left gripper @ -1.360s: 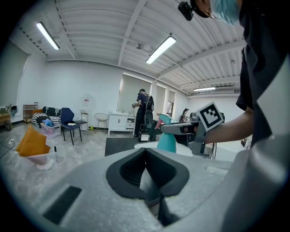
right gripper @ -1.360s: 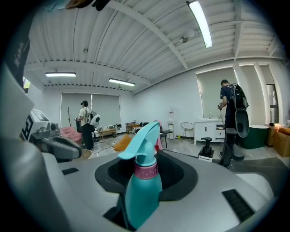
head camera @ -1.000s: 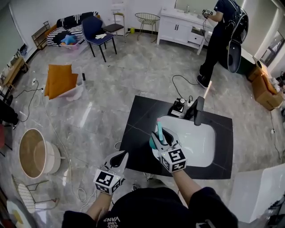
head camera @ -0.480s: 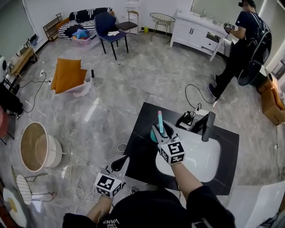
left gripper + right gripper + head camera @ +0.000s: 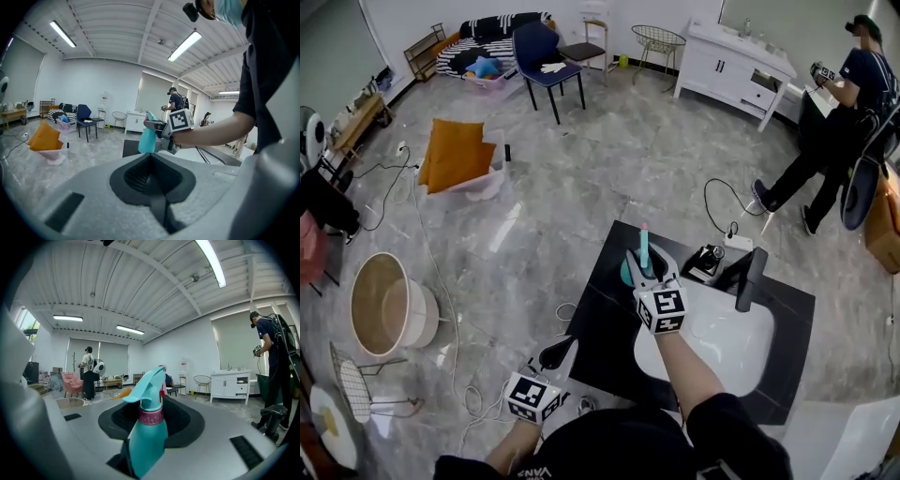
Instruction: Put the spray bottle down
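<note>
Firmly, right gripper (image 5: 643, 266) clamps the spray bottle (image 5: 147, 434); left gripper (image 5: 556, 351) is closed, empty

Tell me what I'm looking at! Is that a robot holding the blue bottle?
No robot: a person holds a grabbing tool in each hand. One picture comes from a camera on the person's head, looking down. The other two come from cameras riding on each tool. The right gripper is squeezing a teal spray bottle with a pink collar. The left gripper is shut and empty. Below are a black counter, a white sink and a black tap.
</note>
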{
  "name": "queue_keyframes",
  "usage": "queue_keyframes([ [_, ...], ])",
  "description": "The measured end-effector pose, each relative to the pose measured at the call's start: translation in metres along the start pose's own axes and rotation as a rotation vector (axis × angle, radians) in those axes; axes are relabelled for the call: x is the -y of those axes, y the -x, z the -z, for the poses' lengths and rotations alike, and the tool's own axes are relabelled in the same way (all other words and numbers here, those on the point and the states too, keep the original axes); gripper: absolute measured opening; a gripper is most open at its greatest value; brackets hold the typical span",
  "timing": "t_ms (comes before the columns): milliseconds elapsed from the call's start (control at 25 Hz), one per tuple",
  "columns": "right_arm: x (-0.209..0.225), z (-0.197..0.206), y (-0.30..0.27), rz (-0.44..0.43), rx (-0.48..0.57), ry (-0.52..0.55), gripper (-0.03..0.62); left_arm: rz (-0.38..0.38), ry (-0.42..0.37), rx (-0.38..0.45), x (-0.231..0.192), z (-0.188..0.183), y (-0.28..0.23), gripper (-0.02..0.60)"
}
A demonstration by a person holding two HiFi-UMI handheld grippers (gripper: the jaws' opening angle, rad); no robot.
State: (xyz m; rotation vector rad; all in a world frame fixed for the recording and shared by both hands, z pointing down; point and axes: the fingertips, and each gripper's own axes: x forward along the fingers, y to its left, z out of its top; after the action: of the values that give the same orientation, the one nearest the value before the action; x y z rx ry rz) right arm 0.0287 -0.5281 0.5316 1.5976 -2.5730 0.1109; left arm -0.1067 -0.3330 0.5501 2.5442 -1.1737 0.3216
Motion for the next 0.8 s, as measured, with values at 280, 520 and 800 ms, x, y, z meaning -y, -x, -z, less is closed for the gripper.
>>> queue_keyframes([
  [280,0.002,0.009,-0.008,-0.002,0.007,-0.016,0.153,-0.003,-0.003,-0.017,0.004,0.004,-0.001,0.011],
  [520,-0.004,0.017,-0.008,-0.004,-0.004,-0.017,0.153,-0.011,-0.004,-0.027,0.002,0.005,0.003,0.011],
  [800,-0.005,0.021,-0.008,-0.005,-0.026,-0.017,0.160,-0.014,-0.008,-0.027,0.002,0.006,0.002,0.011],
])
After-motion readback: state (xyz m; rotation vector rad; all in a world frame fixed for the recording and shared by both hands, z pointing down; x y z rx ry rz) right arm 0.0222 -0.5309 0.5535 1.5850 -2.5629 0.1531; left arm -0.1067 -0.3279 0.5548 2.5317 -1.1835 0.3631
